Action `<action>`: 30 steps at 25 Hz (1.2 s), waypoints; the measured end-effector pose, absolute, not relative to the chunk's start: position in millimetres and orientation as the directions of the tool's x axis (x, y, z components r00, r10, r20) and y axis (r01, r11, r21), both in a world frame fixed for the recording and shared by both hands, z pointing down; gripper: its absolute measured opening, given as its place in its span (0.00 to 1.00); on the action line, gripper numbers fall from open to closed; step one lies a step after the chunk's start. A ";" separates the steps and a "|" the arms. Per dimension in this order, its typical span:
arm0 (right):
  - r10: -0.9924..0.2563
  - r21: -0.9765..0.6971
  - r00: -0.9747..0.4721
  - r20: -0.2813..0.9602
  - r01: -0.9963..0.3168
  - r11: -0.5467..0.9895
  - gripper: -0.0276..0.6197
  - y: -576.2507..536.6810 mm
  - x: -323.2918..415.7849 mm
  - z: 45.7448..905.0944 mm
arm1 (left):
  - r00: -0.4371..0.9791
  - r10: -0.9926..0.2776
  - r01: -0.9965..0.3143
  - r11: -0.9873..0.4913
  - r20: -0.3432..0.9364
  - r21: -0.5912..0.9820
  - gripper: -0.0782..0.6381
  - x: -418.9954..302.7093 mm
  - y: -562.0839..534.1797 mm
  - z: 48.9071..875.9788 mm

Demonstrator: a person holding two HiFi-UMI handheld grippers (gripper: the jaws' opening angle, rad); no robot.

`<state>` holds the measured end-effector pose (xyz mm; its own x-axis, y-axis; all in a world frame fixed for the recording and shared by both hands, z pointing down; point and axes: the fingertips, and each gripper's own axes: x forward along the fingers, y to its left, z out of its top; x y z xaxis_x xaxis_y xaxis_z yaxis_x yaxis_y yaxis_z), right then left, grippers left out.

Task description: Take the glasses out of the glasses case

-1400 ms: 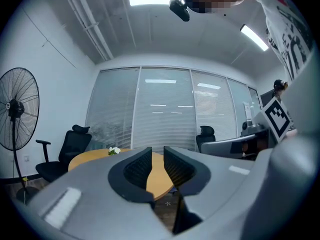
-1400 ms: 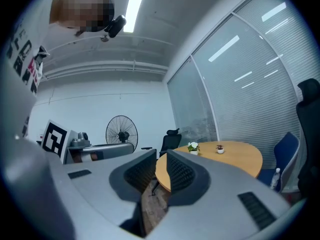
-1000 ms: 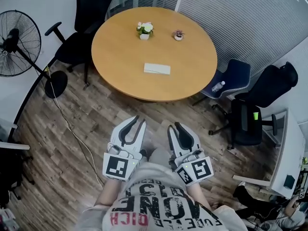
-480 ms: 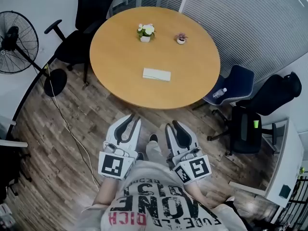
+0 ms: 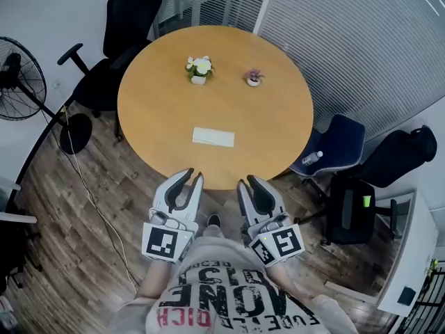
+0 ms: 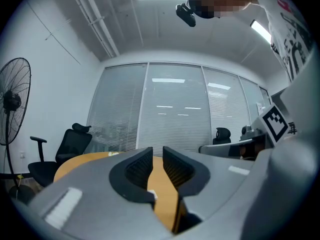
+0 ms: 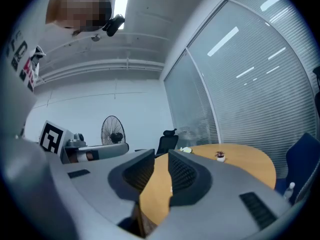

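Observation:
A flat white glasses case [image 5: 213, 137] lies shut on the round wooden table [image 5: 153, 110], near the table's front edge. Both grippers are held level side by side in front of the person's body, short of that edge. The left gripper [image 5: 195, 175] points toward the case, its jaws a narrow gap apart with nothing between them; the left gripper view shows the left gripper [image 6: 157, 152] with only tabletop in that gap. Beside it, the right gripper [image 5: 247, 181] also stands slightly apart and empty, and the right gripper [image 7: 161, 157] frames bare tabletop in its own view.
A white flower pot [image 5: 199, 68] and a small plant pot [image 5: 254, 78] stand at the table's far side. A black office chair [image 5: 124, 26] and a floor fan [image 5: 17, 72] are at the left. A blue chair [image 5: 335, 139] and a black chair [image 5: 354, 204] are at the right.
The person has walked toward the table. Both grippers now reach its front edge, and the case lies much closer to them. The jaws look the same.

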<state>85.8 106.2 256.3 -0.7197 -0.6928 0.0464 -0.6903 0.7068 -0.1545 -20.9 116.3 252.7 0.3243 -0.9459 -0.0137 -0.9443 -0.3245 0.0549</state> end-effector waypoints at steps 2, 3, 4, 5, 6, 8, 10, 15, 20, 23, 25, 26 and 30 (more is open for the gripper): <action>-0.689 -0.153 -0.723 0.049 -0.687 0.711 0.12 91.4 89.5 257.1 | 0.312 -0.950 -0.948 -0.313 -0.012 0.056 0.21 -19.1 103.2 253.3; -0.687 -0.152 -0.725 0.049 -0.685 0.712 0.12 84.6 91.6 257.3 | 0.306 -0.952 -0.950 -0.306 -0.012 0.056 0.21 -18.2 97.1 253.2; -0.685 -0.152 -0.727 0.050 -0.683 0.714 0.12 78.1 93.8 257.6 | 0.300 -0.954 -0.952 -0.300 -0.014 0.056 0.21 -17.1 91.1 252.9; -0.683 -0.151 -0.729 0.050 -0.682 0.716 0.12 72.0 96.2 258.1 | 0.294 -0.956 -0.954 -0.295 -0.018 0.056 0.20 -16.0 85.4 252.6; -0.682 -0.150 -0.730 0.050 -0.680 0.718 0.12 66.5 98.7 258.8 | 0.289 -0.957 -0.955 -0.290 -0.021 0.056 0.20 -14.6 80.4 252.5; -0.679 -0.152 -0.733 0.052 -0.678 0.720 0.12 57.6 104.0 261.3 | 0.282 -0.959 -0.957 -0.283 -0.023 0.055 0.20 -11.4 72.9 253.5; -0.676 -0.157 -0.734 0.058 -0.676 0.720 0.12 50.8 108.8 265.1 | 0.278 -0.960 -0.959 -0.279 -0.017 0.051 0.20 -8.3 68.4 255.9; -0.672 -0.186 -0.737 0.078 -0.673 0.716 0.12 40.8 115.6 276.8 | 0.260 -0.966 -0.965 -0.259 0.011 0.045 0.20 -8.7 63.3 263.6; -0.671 -0.205 -0.737 0.086 -0.672 0.712 0.12 34.2 114.9 282.7 | 0.249 -0.968 -0.968 -0.248 0.035 0.046 0.20 -14.3 58.8 268.4; -0.675 -0.212 -0.732 0.092 -0.677 0.705 0.12 26.8 111.8 285.3 | 0.254 -0.966 -0.967 -0.251 0.045 0.049 0.20 -18.1 50.8 271.1; -0.682 -0.215 -0.725 0.099 -0.685 0.696 0.12 20.2 108.7 287.5 | 0.263 -0.964 -0.964 -0.260 0.052 0.053 0.20 -21.5 43.0 273.2; -0.686 -0.216 -0.721 0.102 -0.689 0.692 0.12 16.1 106.6 288.3 | 0.268 -0.962 -0.963 -0.265 0.053 0.056 0.20 -23.9 38.1 274.0; -0.704 -0.215 -0.701 0.112 -0.709 0.672 0.12 -7.1 93.2 288.4 | 0.290 -0.956 -0.956 -0.287 0.053 0.062 0.20 -39.7 10.2 274.5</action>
